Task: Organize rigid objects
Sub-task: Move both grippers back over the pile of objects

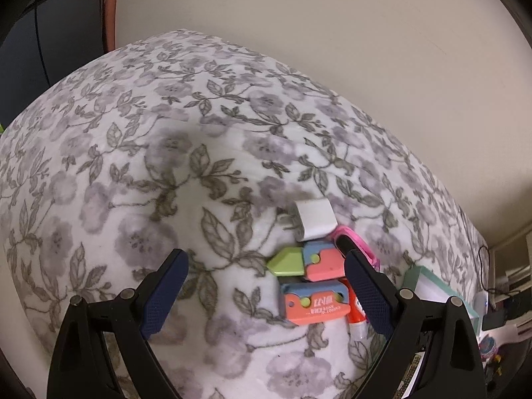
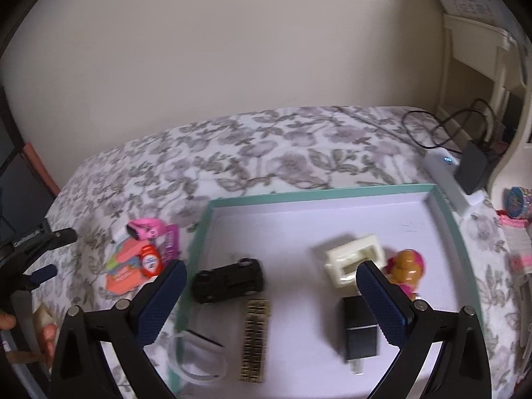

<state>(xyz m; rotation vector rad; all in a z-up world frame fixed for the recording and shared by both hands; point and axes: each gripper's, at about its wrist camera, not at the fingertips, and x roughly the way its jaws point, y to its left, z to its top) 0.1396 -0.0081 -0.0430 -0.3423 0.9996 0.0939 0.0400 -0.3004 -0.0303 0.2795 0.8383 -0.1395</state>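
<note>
Bedspread [image 1: 133,166], floral, carries everything. Left tool [image 1: 266,294] released, hovering over a toy cluster [image 1: 312,286] lying just beside the tray's left rim. Right tool [image 2: 271,302] released, empty, above the tray [image 2: 332,196] holding a black car [image 2: 229,279], cream frame [image 2: 354,259], figurine [image 2: 405,271].

We see a soft, matt floral cloth bedspread [image 1: 139,153] filling the middle of the left wrist view; on it lie smooth matt plastic pieces, coral and blue [image 1: 314,304], and a glossy white plastic block [image 1: 314,221]; the left tool [image 1: 266,296] has black plastic arms and rough, dimpled navy pads [image 1: 164,294]; in the right wrist view the tray [image 2: 447,229] has a smooth matt floor like card; the black toy car [image 2: 229,279] shines like glossy plastic; the cream frame [image 2: 354,259] looks smooth plastic.
</note>
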